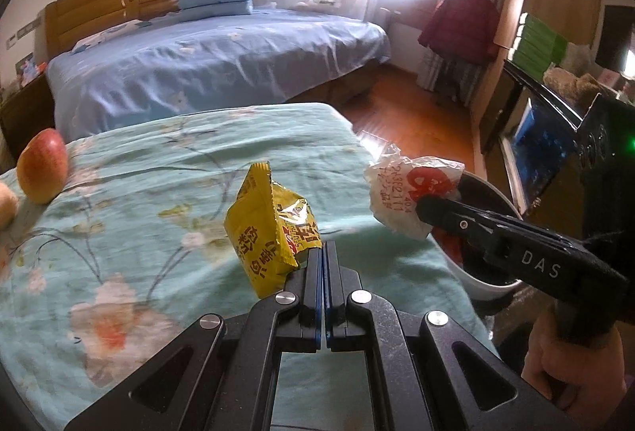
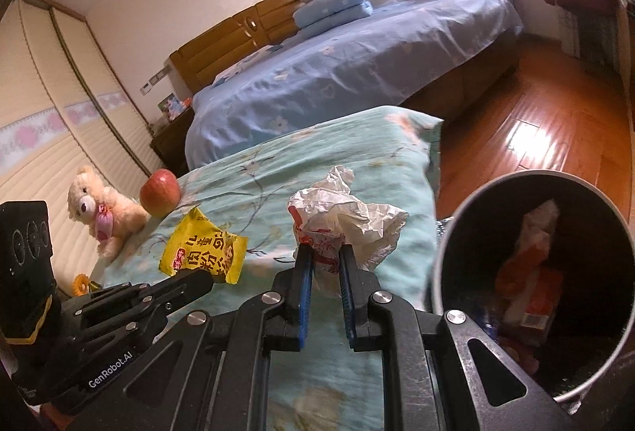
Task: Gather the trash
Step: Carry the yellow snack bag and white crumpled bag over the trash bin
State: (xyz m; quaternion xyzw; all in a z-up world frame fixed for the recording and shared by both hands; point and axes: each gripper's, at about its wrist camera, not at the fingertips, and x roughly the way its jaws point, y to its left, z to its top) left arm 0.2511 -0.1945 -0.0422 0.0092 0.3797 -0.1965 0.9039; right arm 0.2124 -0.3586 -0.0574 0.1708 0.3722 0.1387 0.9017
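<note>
I have the yellow snack packet [image 1: 270, 228] pinched in my left gripper [image 1: 324, 252], the crumpled white wrapper [image 2: 349, 220] clamped in my right gripper [image 2: 325, 256], both above the floral cloth [image 1: 158, 169]. Only the right view shows inside the bin [image 2: 448, 252]: probably wrappers.

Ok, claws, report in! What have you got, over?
Left claw shut on yellow snack packet. Right claw shut on crumpled white wrapper. Trash bin open beside the bed, nothing in the way.
</note>
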